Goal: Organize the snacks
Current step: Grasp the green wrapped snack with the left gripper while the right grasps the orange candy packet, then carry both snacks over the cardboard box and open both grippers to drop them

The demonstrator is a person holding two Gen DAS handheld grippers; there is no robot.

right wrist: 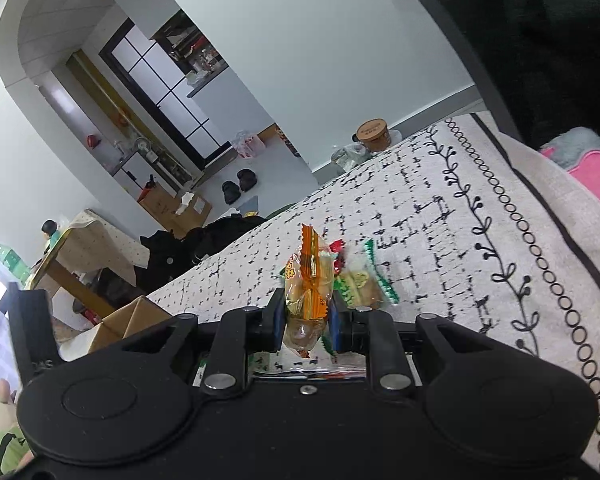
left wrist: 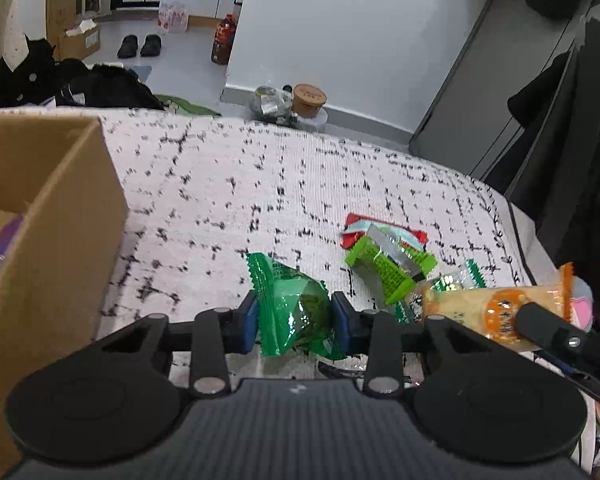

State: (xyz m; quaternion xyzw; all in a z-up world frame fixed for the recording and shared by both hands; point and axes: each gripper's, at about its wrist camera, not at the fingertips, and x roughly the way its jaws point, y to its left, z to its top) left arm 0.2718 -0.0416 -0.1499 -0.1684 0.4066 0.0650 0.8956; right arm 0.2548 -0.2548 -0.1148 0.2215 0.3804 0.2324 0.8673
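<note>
A dark green snack packet (left wrist: 288, 300) lies on the white cloth with black marks (left wrist: 240, 184), and my left gripper (left wrist: 294, 320) is shut on it, a blue pad pressing each side. To its right an orange-wrapped snack (left wrist: 480, 308) hangs above the cloth. My right gripper (right wrist: 306, 320) is shut on that orange snack (right wrist: 308, 276), which stands upright between the pads. Behind lie a light green packet (left wrist: 388, 264), a red packet (left wrist: 356, 228) and a small green-edged packet (right wrist: 360, 284). An open cardboard box (left wrist: 60, 208) stands at the left, with something purple inside.
A cork-lidded jar (left wrist: 308, 98) and a plastic bag sit past the cloth's far edge. Dark clothes (left wrist: 572, 120) hang at the right, near a pink and grey cushion (right wrist: 596, 172). A person's hand (right wrist: 0, 404) shows at lower left.
</note>
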